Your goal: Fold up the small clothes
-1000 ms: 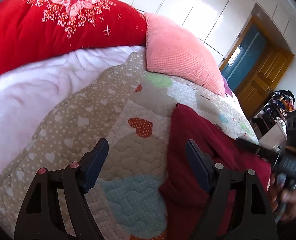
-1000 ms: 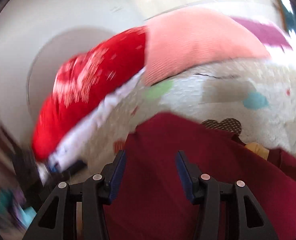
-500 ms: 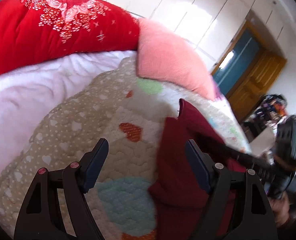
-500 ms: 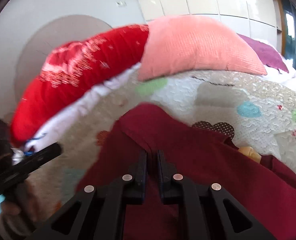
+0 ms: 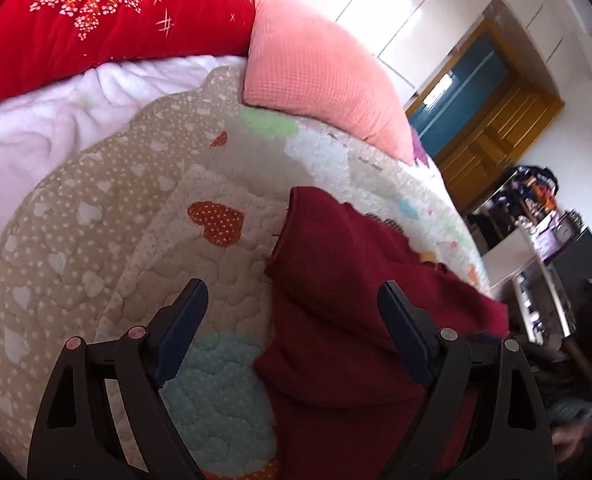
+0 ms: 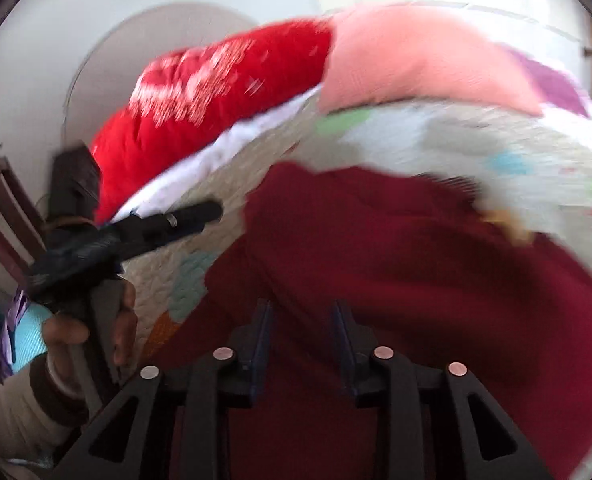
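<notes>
A dark red garment lies partly folded on the patchwork quilt of a bed; it also fills the lower half of the right wrist view. My left gripper is wide open and empty, straddling the garment's left edge just above the quilt. My right gripper is partly open over the garment, with nothing between its fingers. The left gripper's body and the hand holding it show at the left of the right wrist view.
A red floral duvet and a pink pillow lie at the head of the bed. A white blanket is at the left. A wooden door and cluttered shelves stand right. A chair back is far left.
My right gripper shut on the garment half a second ago and has now opened and let go. The garment's fold has dropped flatter. The left gripper stayed open, shifting slightly.
</notes>
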A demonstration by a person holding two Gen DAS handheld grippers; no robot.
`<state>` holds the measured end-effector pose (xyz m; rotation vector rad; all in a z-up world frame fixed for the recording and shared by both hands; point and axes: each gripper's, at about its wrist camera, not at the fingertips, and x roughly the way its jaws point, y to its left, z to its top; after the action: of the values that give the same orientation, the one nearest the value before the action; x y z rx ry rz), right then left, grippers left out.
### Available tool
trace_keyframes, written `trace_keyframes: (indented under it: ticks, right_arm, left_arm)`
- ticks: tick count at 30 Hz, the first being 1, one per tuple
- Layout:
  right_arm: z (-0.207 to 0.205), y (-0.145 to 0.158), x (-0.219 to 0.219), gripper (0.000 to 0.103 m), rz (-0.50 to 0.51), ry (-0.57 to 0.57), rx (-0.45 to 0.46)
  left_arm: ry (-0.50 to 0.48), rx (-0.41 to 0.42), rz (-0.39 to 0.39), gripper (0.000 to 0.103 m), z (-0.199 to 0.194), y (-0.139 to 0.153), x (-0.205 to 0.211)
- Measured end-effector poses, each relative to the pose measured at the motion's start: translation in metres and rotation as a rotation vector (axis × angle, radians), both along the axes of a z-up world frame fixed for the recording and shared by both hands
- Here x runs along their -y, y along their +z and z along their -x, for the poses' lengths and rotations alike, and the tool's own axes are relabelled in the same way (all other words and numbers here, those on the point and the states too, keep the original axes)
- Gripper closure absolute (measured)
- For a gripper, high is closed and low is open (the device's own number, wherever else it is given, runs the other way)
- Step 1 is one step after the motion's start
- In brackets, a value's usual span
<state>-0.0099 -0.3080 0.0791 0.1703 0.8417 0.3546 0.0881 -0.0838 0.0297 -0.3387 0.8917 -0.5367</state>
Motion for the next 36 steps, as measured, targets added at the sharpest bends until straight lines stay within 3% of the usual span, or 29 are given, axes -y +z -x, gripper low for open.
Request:
trace_keyframes:
  ticks: [3, 9, 11, 12, 13, 17, 18, 19, 20, 22, 24, 28, 30, 32, 36]
  right_arm:
    - [0.030, 0.013, 0.047, 0.059, 0.013, -0.141, 0.017]
    - [0.065, 0.015, 0.129, 0.056, 0.076, -0.467, -0.034]
    - [0.069, 0.006, 0.148, 0.051, 0.032, -0.535, -0.065]
    - [0.066, 0.001, 0.153, 0.045, 0.007, -0.543, -0.082]
    - [0.062, -0.002, 0.156, 0.042, -0.009, -0.550, -0.098]
    - [0.043, -0.026, 0.169, 0.042, -0.073, -0.606, -0.134]
    - [0.040, -0.028, 0.171, 0.055, -0.087, -0.603, -0.125]
    - [0.040, -0.028, 0.174, 0.078, -0.077, -0.612, -0.113]
    - [0.041, -0.026, 0.177, 0.088, -0.059, -0.634, -0.094]
    - [0.049, -0.018, 0.186, 0.093, -0.101, -0.638, -0.054]
    - [0.056, -0.009, 0.190, 0.094, -0.051, -0.648, -0.029]
    - [0.059, -0.016, 0.208, 0.095, -0.046, -0.679, -0.054]
    - [0.051, -0.032, 0.213, 0.095, -0.020, -0.692, -0.096]
    - [0.053, -0.039, 0.220, 0.093, -0.073, -0.713, -0.116]
    - [0.083, -0.012, 0.211, 0.066, -0.108, -0.694, -0.075]
  left_arm:
    - [0.010, 0.002, -0.033, 0.016, -0.010, 0.000, 0.006]
    - [-0.001, -0.008, -0.047, 0.018, -0.033, -0.003, 0.022]
    - [-0.018, -0.017, -0.033, 0.034, -0.035, -0.004, 0.025]
    - [-0.028, -0.012, -0.050, 0.040, -0.035, -0.004, 0.029]
    - [-0.033, -0.001, -0.071, 0.055, -0.036, -0.003, 0.034]
    - [-0.042, 0.048, -0.159, 0.081, -0.030, 0.003, 0.046]
    - [-0.041, 0.055, -0.162, 0.083, -0.028, 0.005, 0.046]
    - [-0.041, 0.059, -0.160, 0.085, -0.026, 0.009, 0.046]
    - [-0.044, 0.065, -0.151, 0.086, -0.021, 0.016, 0.045]
    - [-0.056, 0.075, -0.136, 0.091, -0.014, 0.026, 0.046]
    - [-0.061, 0.099, -0.149, 0.095, -0.002, 0.036, 0.050]
    - [-0.059, 0.103, -0.231, 0.095, 0.003, 0.020, 0.070]
    - [-0.058, 0.040, -0.266, 0.095, -0.006, -0.001, 0.075]
    - [-0.060, 0.010, -0.260, 0.095, -0.008, -0.009, 0.073]
    - [-0.041, 0.039, -0.224, 0.095, 0.001, 0.005, 0.062]
